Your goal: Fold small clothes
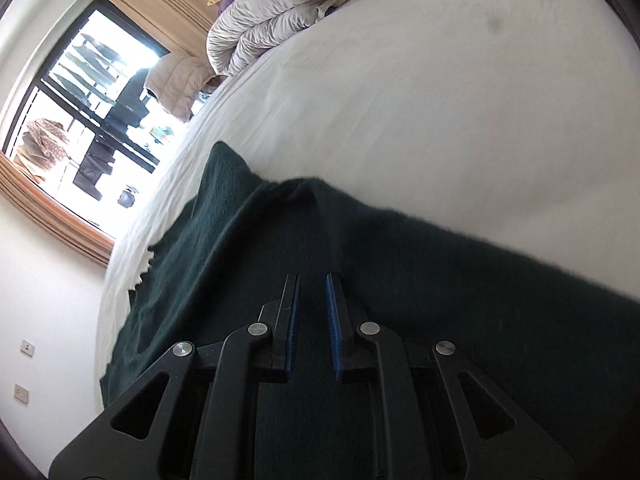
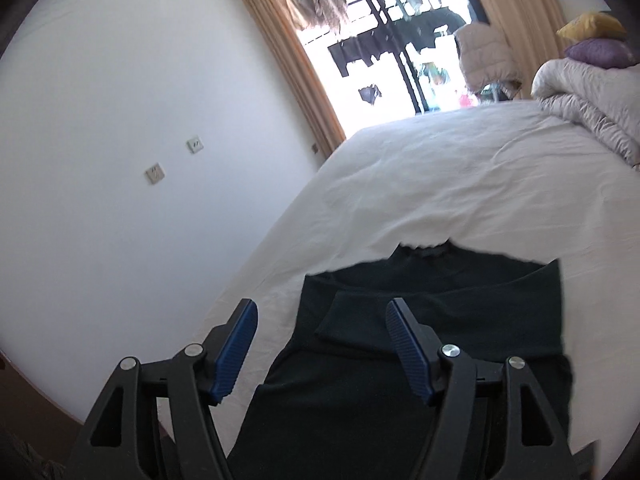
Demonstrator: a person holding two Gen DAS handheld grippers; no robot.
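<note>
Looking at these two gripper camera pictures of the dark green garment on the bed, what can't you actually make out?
- Left wrist view: whether the left gripper pinches the dark green knit garment; its fingers stand nearly together, with dark cloth right behind the gap.
- Right wrist view: the garment's near end, covered by the open right gripper and cut by the bottom edge.
- Right wrist view: items outside the window, washed out by glare.

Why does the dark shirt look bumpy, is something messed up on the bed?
Nothing looks broken or spilled. The dark green garment is only partly folded on the white bed sheet: one piece lies doubled over near its collar, and a ridge stands up in it. The crumpled duvet is heaped at the far end.
</note>
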